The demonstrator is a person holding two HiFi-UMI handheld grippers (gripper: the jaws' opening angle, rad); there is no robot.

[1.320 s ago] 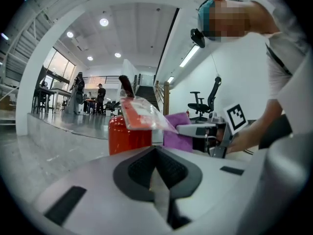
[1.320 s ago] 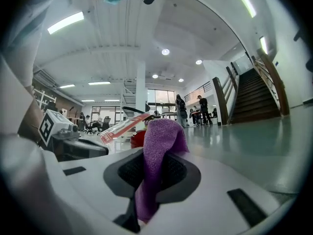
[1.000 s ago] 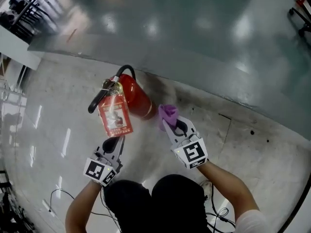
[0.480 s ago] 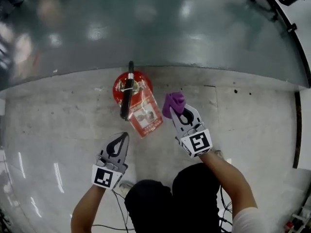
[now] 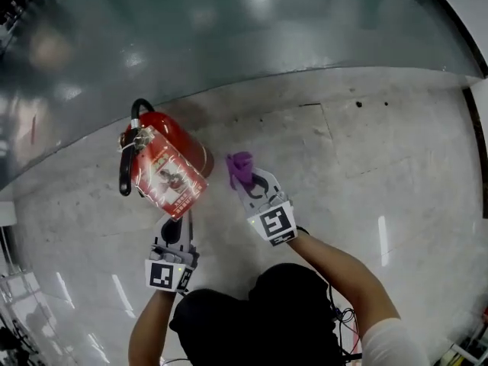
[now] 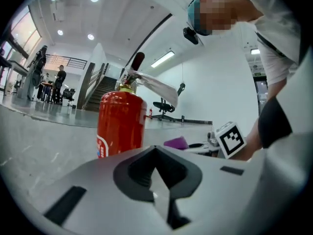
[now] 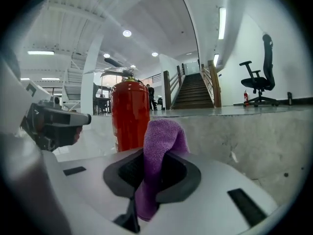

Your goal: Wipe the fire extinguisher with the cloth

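Between the clenched fingers of the right gripper [image 5: 244,180], a purple cloth [image 5: 239,165] sticks up. Just ahead, the red fire extinguisher [image 5: 181,145] stands on a hall's pale concrete floor [image 5: 343,166]. The left gripper [image 5: 174,224] has its fingers together, empty.

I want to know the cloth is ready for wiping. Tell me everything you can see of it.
The cloth is purple, with a fine nubby weave like microfibre. It is bunched into a narrow fold, clamped between the fingers of the right gripper, its rounded top poking out beyond them. It stands beside the fire extinguisher, apart from it.
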